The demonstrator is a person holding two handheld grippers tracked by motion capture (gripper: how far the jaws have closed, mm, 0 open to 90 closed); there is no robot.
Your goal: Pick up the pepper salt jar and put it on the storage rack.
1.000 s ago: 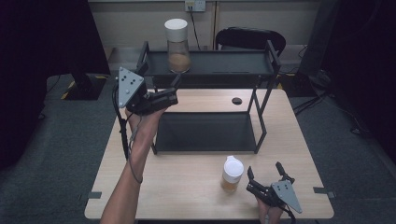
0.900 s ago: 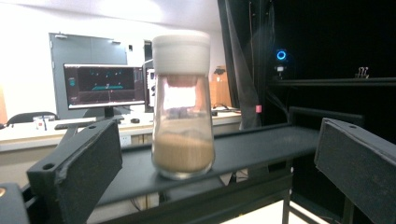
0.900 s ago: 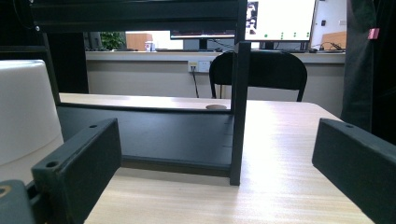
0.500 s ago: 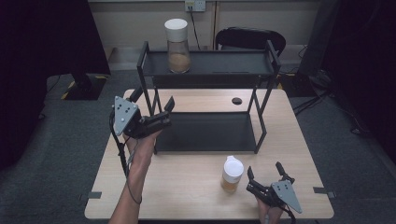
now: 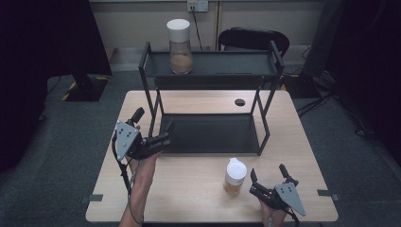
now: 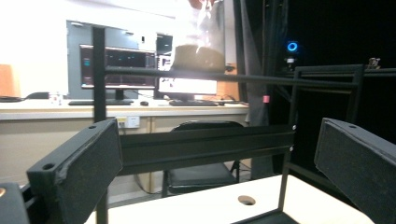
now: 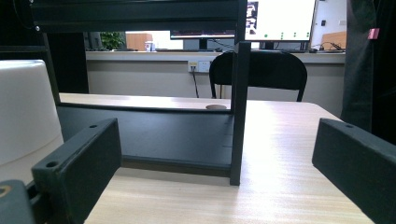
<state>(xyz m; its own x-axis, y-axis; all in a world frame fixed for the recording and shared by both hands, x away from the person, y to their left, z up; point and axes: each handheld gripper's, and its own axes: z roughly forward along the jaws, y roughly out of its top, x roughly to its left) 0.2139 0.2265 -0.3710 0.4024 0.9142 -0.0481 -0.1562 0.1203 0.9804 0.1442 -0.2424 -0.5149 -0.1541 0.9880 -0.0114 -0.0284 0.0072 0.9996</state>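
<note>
A black two-tier rack stands on the pale wooden surface, and everything else can be placed against it. In front of the rack's right front leg, out on the open surface, stands a small jar with a white lid and brownish contents. The right gripper sits just to the right of this jar, near the front edge of the surface, with its jaws spread wide and nothing between them. The jar is beside the left-hand jaw, outside the gap, close to it though contact cannot be made out. In the right gripper view the jar shows as a white curved wall at the left edge, past the left jaw, while the gap between the jaws frames the rack's front leg and lower shelf.

The left gripper is held at the rack's left front corner, its jaws pointing toward the lower shelf, parted and empty. In the left gripper view the wide gap looks through the rack's bars.

A taller jar with a white lid stands on the rack's upper shelf, near its left end. A black chair is behind the rack.
</note>
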